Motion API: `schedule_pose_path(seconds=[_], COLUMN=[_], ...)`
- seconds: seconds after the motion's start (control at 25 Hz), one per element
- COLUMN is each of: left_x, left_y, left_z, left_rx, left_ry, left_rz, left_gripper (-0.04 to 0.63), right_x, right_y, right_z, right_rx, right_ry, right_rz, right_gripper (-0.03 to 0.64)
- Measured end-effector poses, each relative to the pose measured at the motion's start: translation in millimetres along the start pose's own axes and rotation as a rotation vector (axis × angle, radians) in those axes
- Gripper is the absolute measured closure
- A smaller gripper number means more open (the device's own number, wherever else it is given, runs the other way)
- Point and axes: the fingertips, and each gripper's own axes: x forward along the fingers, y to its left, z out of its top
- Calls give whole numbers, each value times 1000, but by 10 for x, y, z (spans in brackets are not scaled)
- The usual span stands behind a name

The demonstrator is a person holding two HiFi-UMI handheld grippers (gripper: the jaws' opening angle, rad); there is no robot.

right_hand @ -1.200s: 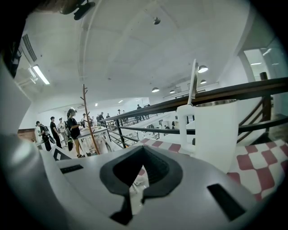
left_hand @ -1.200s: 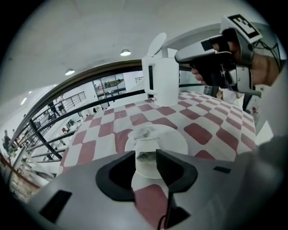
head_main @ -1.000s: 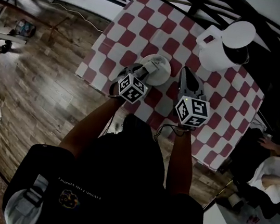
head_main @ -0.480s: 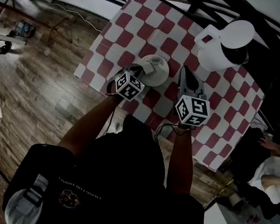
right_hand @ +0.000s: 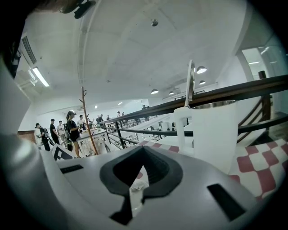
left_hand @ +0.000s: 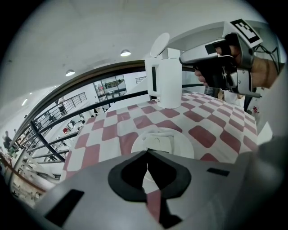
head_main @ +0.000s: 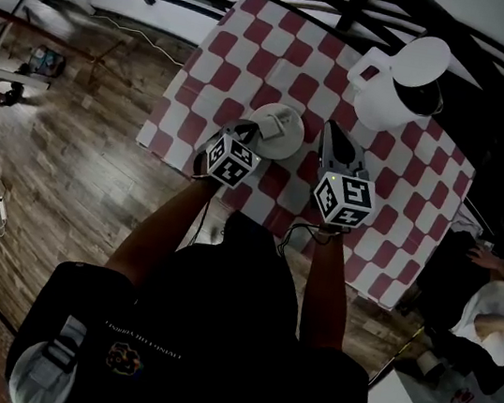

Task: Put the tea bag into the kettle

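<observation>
Left gripper [left_hand: 146, 154] jaws closing, tips already meeting at the near rim of the plate [left_hand: 185, 147], nothing visible between them. Crumpled white tea bag [left_hand: 157, 134], likely, lies on the plate just ahead. Right gripper [right_hand: 143, 149] pinches a small white slip [right_hand: 134, 191], tag or bag unclear. Kettle [right_hand: 213, 134], lid up, stands ahead-right, nearer the right gripper.

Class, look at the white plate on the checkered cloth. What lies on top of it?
On the white plate lies a crumpled white thing, perhaps a tea bag or wrapper; I cannot tell which. The left gripper covers the plate's near edge, hiding anything there.
</observation>
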Motion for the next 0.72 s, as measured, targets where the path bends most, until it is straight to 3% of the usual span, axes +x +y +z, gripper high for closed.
schedule_pose_path(seconds=[0.36,0.72], left_x=[-177,-261], left_y=[-61,-186], left_z=[87,413], left_rx=[7,44], left_ry=[-39,-106], left_rz=[-12,-45], left_gripper=[588,588], right_x=[-113,-371], right_y=[105,-20], right_z=[28,-15], right_rx=[-8,8], right_ry=[-16,-31], right_rz=[-16,-89], right_gripper=[604,604])
